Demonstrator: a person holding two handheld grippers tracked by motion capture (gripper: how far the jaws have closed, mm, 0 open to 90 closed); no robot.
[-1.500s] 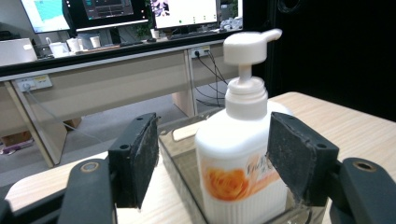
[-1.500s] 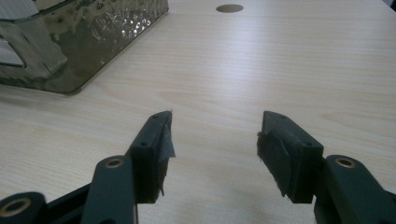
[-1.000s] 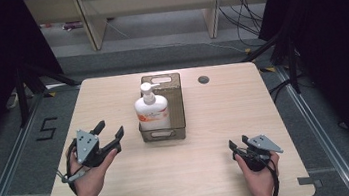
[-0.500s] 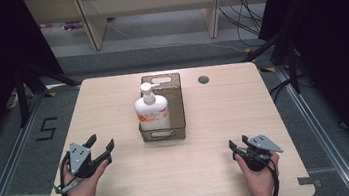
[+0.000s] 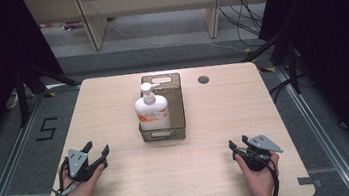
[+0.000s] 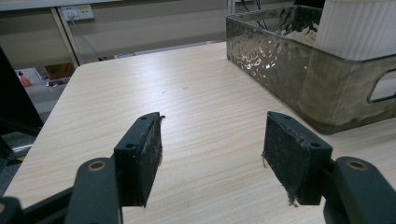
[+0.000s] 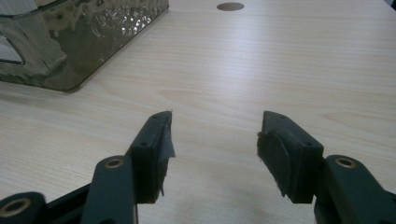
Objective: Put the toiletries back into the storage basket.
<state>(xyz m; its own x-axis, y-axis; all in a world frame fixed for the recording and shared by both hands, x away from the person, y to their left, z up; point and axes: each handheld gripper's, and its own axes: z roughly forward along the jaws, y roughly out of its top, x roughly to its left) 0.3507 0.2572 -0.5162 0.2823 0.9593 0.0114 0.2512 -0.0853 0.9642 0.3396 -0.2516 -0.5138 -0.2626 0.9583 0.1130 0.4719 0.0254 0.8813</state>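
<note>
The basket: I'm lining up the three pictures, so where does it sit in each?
High view: the basket stands mid-table, the pump bottle in its near end.
Left gripper view: upper right, beyond the right jaw.
Right gripper view: upper left corner.
Shared landmark: its handle cutout on the near end wall.

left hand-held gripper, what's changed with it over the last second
The left hand-held gripper drew back toward the person and the table's near left corner, away from the basket. Its jaws are open and empty, as before. The right hand-held gripper, the basket and the soap bottle in it stayed put.
</note>
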